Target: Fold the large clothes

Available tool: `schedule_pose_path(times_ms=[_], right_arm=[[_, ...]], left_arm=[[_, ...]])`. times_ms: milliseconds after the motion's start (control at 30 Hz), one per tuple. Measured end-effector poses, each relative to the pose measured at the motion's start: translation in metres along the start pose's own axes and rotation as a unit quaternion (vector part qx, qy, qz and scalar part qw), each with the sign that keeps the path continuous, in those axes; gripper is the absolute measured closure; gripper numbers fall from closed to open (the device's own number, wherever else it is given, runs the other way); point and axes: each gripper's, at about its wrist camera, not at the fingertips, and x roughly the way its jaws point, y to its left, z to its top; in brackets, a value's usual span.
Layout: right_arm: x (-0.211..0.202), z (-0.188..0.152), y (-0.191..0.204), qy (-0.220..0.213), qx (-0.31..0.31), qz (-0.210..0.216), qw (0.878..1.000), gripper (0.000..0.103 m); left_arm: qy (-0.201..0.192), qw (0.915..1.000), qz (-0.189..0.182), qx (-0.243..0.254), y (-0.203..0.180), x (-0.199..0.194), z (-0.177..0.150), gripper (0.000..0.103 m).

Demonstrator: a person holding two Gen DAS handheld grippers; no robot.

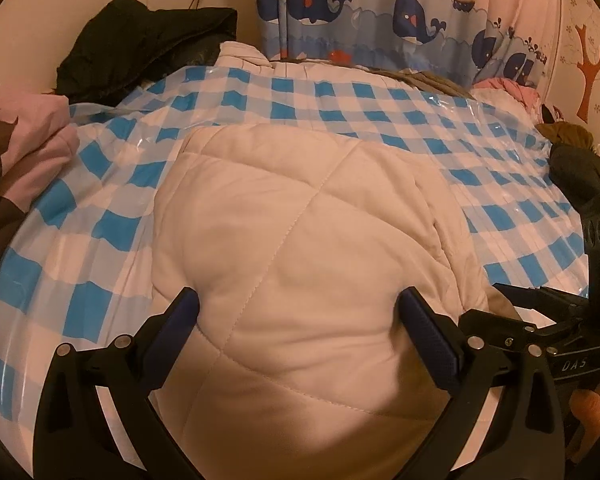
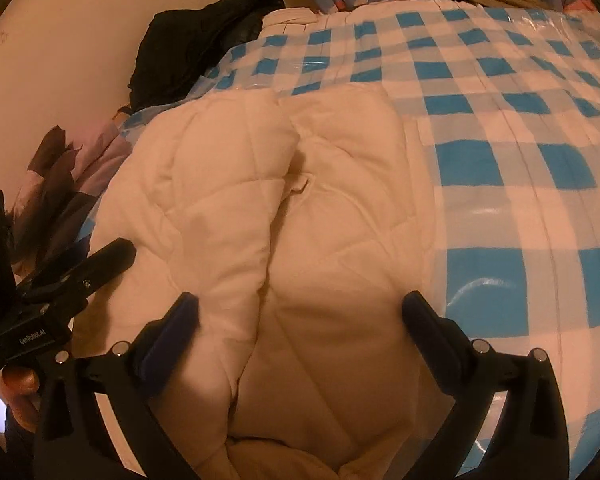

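Observation:
A cream quilted padded garment (image 1: 300, 216) lies folded on a blue-and-white checked plastic sheet (image 1: 100, 184). My left gripper (image 1: 300, 304) is open, its jaws wide apart over the near part of the garment, holding nothing. In the right wrist view the same garment (image 2: 332, 200) shows two padded halves meeting along a central seam. My right gripper (image 2: 300, 308) is open, straddling that seam low over the fabric. The right gripper also shows at the right edge of the left wrist view (image 1: 548, 320), and the left gripper at the left edge of the right wrist view (image 2: 72, 276).
A black garment (image 1: 148, 40) is heaped at the back left by the wall. Pink and brown clothes (image 1: 24, 136) lie at the left. Dark and olive clothes (image 1: 572, 152) sit at the right edge. A whale-print curtain (image 1: 380, 12) hangs behind.

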Motion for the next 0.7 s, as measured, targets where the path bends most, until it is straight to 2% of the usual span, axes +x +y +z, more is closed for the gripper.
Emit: schedule_pose_path(times_ms=[100, 167, 233, 333, 467, 633, 700], right_arm=[[-0.004, 0.005, -0.001, 0.006, 0.004, 0.007, 1.000, 0.006], [-0.015, 0.014, -0.002, -0.017, 0.007, 0.024, 1.000, 0.006], [-0.023, 0.036, -0.009, -0.044, 0.030, 0.050, 0.997, 0.006], [-0.013, 0.073, -0.020, -0.048, 0.068, 0.082, 0.993, 0.006], [0.022, 0.108, -0.034, -0.028, 0.108, 0.094, 0.989, 0.006], [0.075, 0.111, -0.041, 0.020, 0.164, 0.121, 0.979, 0.005], [0.089, 0.109, -0.030, 0.044, 0.140, 0.118, 0.982, 0.005]], left_arm=[[-0.001, 1.0000, -0.001, -0.002, 0.000, -0.001, 0.000, 0.008], [-0.002, 1.0000, -0.002, -0.006, 0.002, -0.002, 0.000, 0.008], [-0.002, 1.0000, -0.003, -0.008, 0.003, -0.003, 0.001, 0.008], [-0.002, 1.0000, -0.001, -0.006, 0.004, -0.002, 0.002, 0.008], [-0.002, 1.0000, -0.001, -0.006, 0.005, -0.002, 0.002, 0.008], [-0.003, 1.0000, 0.001, -0.006, 0.005, -0.002, 0.003, 0.008], [-0.003, 1.0000, 0.004, -0.007, 0.005, -0.001, 0.003, 0.008]])
